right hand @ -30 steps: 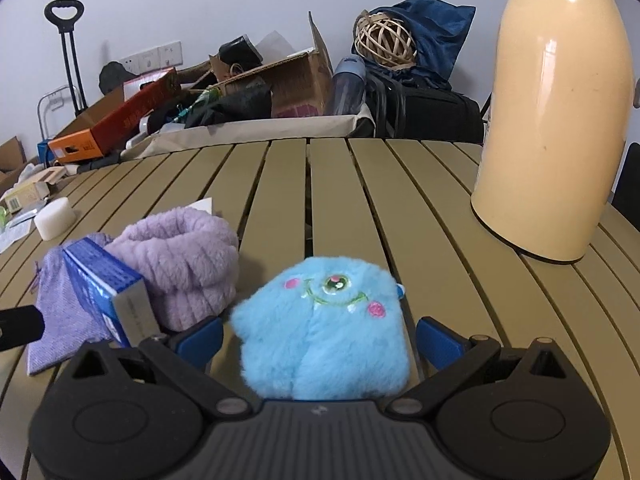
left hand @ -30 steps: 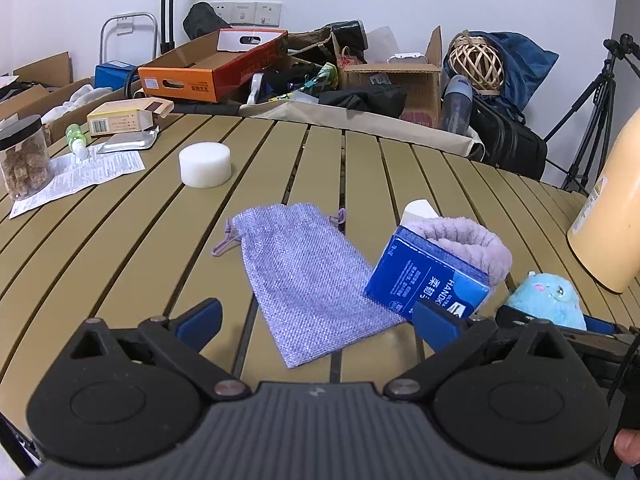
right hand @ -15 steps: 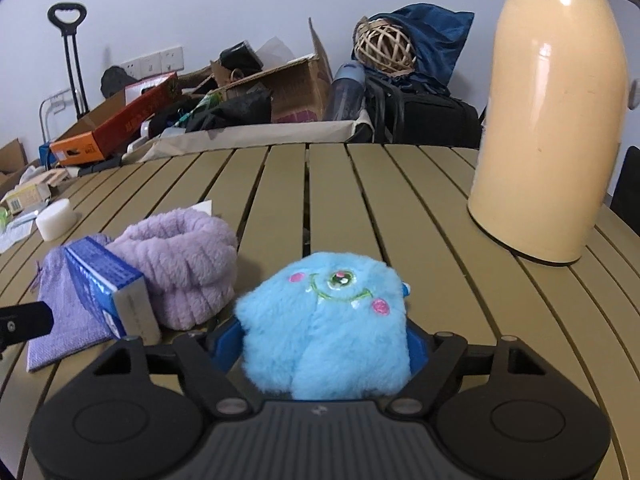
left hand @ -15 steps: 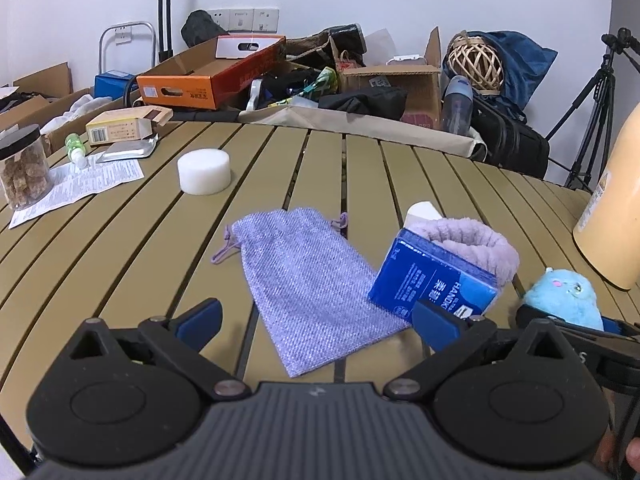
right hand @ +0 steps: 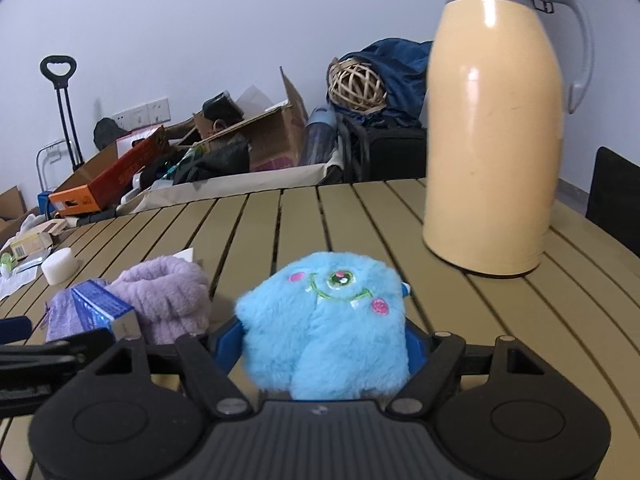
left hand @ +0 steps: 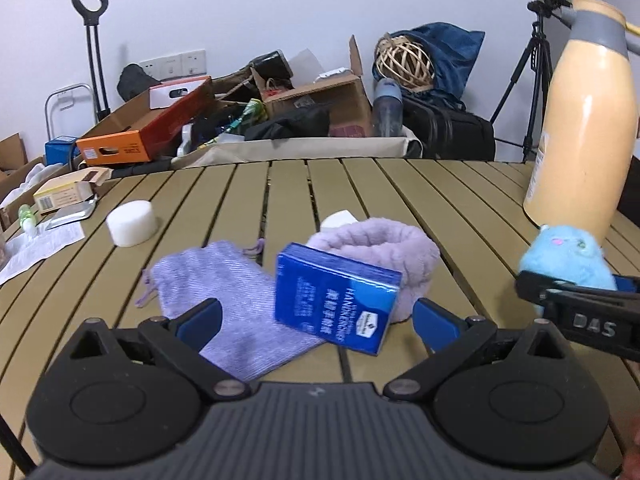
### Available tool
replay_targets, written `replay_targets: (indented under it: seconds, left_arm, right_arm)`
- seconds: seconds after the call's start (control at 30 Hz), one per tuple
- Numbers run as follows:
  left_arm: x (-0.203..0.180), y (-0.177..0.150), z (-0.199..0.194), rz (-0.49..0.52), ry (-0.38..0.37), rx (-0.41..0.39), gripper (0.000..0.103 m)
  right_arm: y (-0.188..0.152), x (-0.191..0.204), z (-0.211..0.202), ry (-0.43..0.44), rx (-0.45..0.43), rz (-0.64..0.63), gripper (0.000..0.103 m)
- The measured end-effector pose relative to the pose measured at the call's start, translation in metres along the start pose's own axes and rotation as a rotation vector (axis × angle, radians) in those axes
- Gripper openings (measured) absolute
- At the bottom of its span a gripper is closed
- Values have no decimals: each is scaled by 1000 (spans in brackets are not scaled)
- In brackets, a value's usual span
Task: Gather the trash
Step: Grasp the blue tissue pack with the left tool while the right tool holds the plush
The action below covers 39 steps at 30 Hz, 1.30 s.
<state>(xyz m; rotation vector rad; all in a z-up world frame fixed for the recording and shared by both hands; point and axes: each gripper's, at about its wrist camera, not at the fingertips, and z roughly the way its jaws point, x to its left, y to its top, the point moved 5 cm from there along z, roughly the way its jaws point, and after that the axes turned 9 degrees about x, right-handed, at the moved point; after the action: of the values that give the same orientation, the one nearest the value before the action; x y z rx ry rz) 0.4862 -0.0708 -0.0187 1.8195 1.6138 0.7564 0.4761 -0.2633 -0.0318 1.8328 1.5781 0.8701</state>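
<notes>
Since the earlier pics the right gripper (right hand: 324, 344) has just been closing, w/ the blue plush (right hand: 326, 320) between its jaws, and now the blue pads squeeze both sides of the toy. It also looks lifted a bit off the table (right hand: 500, 320), tho its bottom is hidden behind the gripper so I can't be sure. The left gripper (left hand: 316, 316) has swung over too: before, the purple pouch (left hand: 236, 312) sat between its jaws, now the blue box (left hand: 336, 300) does. Its jaws are wide apart and touch nothing. The plush is fluffy and soft, prob very light. It squishes, so the pads sink into the fur and hold well, but a soft toy can wiggle or slide out if the squeeze is weak. The middle of its body, where it is fattest, looks like the best spot to grab, and that is about where the pads are now. It won't break if dropped. The box is thin card, stiff but easy to crush, light, w/ smooth sides that may slip. It leans on the fuzzy purple band (left hand: 384, 248) and rests partly on the pouch, so it is tilted and may tip when touched. Its two long flat sides look like the best place to pinch, gently. The big tan jug (right hand: 492, 152) stands well apart behind the plush, so it should not get bumped.
</notes>
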Motion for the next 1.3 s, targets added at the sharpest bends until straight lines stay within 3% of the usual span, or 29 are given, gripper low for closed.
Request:
replay_targets:
  seconds: [0.17,0.63,0.67,0.73,0.8,1.3]
  left_arm:
    - [-2,5,13,-1,29,-5,103]
    - [-1,14,42,-15,14,-1,103]
    - [-2,14,42,-9,19,-2,102]
    - [-4,13,43,2,10,7,85]
    - [-5,13,44,3,-23,19,75]
    - [-4,6,24,-8,-9,-15,73]
  right_arm:
    - [-3,-15,-6,-13,-12,16,76]
    - [-8,-30,-7,-21,-10,23,76]
    - [-8,-31,-6,-22,-6,21,76]
    - [-10,-31,-5,-25,1,22,76]
    - [-10,-30,-5,-24,5,20,76]
    - [-12,-26,-16,6,-20,7,76]
